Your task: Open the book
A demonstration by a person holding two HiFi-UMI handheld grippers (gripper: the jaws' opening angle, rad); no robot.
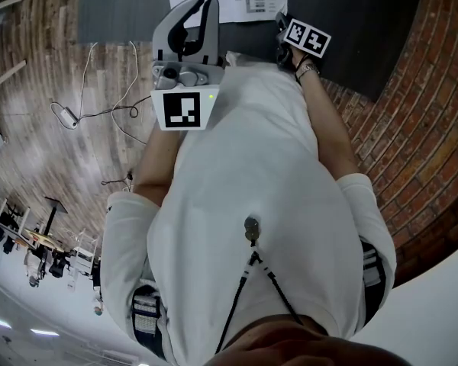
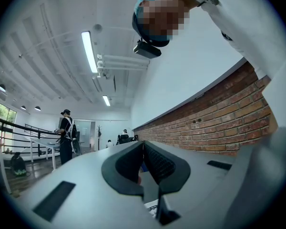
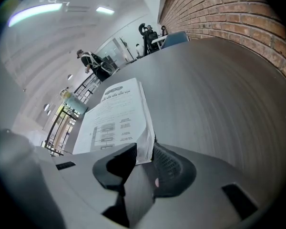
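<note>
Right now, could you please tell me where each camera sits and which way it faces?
Left gripper view: on the left gripper, looking across the room along the brick wall; the person's white shirt above.
Right gripper view: on the right gripper, tilted down at the book; no body shows.
Head view: on the head, steeply down; shirt and forearms show.
Shared: the book, in head and right gripper views.

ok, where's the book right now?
Right gripper view: the book lies flat on the grey table, with the brick wall off to its right and its near corner between the jaws of the right gripper.
</note>
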